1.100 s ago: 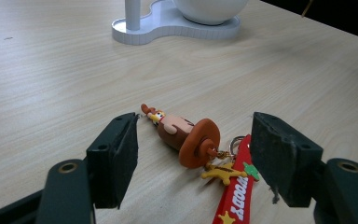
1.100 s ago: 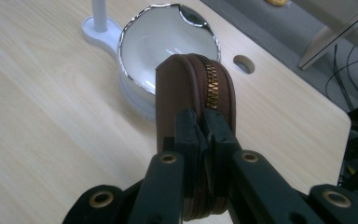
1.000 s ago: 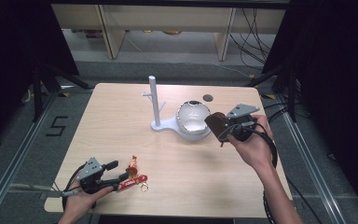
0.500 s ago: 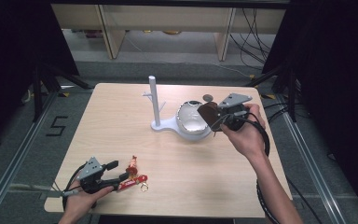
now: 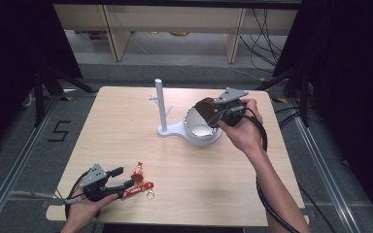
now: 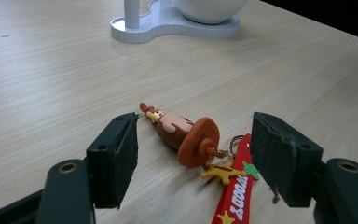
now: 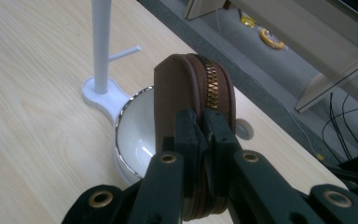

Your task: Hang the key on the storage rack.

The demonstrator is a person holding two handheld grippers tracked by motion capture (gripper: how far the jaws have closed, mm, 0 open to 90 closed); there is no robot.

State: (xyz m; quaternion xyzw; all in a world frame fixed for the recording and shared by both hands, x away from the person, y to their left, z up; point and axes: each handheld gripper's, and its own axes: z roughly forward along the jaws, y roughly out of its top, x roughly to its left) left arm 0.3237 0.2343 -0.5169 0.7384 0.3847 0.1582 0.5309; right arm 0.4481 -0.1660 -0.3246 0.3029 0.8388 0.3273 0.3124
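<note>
Since a second ago, the brown zip pouch (image 5: 205, 109) has travelled up the table and slightly higher, from beside the white bowl (image 5: 200, 132) to a spot over its far rim, while the left hand has kept its place. The pouch is round, zipped shut, and stands on edge between the jaws of the right gripper (image 7: 203, 127), which are clenched tight on its lower rim; the brass zip teeth run over the top in the right gripper view. Directly beneath sits the bowl, resting on the white stand (image 5: 167, 130) whose upright post (image 5: 161, 104) with its small side pegs rises just beside it.

The step in hand looks like lowering the pouch into the bowl. To do it well, I judge the hand should centre the pouch over the bowl's hollow before descending, keep it clear of the post and pegs, and tip it flat so it settles rather than balancing on edge against the rim. The jaws should part only once the pouch rests on the bowl's floor.

Near the front edge, the left gripper (image 6: 193, 156) lies low on the table (image 5: 126, 126) with jaws released, straddling a cowboy keychain (image 6: 182, 133) and its red strap (image 6: 233, 196) without pressing on them.
</note>
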